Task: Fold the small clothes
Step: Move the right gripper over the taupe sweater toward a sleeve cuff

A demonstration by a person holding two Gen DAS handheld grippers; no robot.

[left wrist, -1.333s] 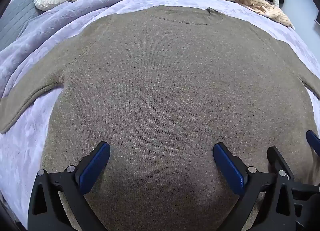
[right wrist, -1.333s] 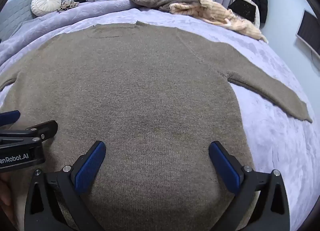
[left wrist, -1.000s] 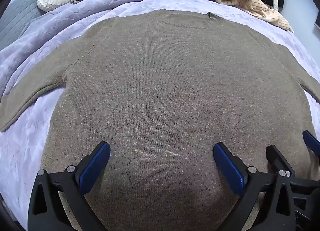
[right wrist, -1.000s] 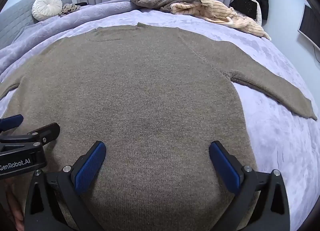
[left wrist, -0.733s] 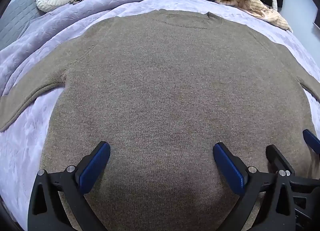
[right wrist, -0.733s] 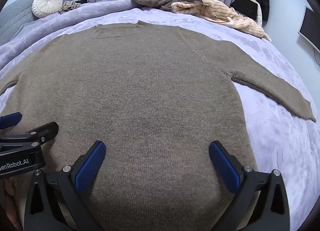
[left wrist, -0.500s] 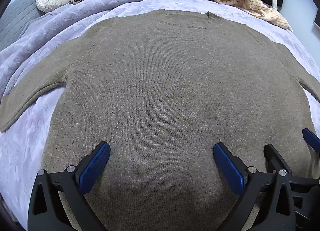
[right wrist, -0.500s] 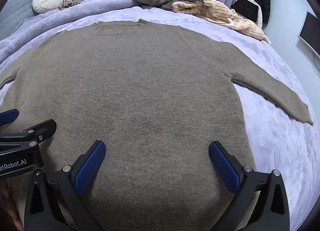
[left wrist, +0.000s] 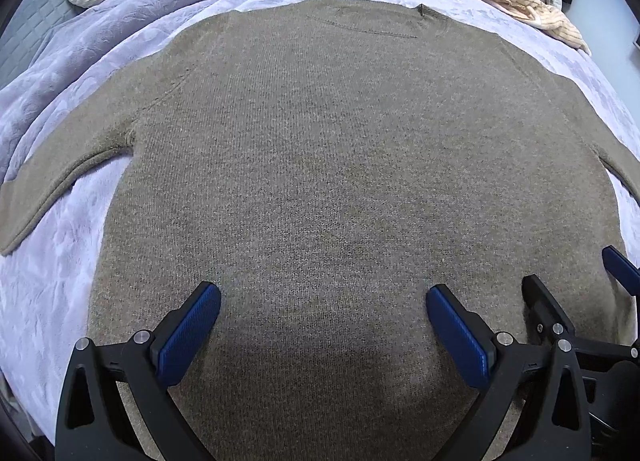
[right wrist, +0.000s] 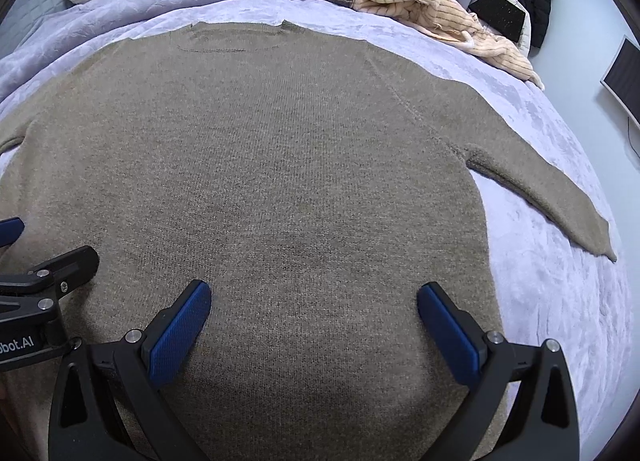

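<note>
- Both spread wide, gripping nothing: left hand-held gripper (left wrist: 322,335) and right hand-held gripper (right wrist: 314,331), side by side over the near hem.
- Brown sweater (left wrist: 340,165) flat on the bed (left wrist: 60,261), long axis running away toward the collar, sleeves out sideways.
- Partly legible on the left tool: "bot.AI".

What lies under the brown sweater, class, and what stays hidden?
The brown sweater lies flat on a lavender bedspread, visible all around it. Whatever is beneath its body is covered.
</note>
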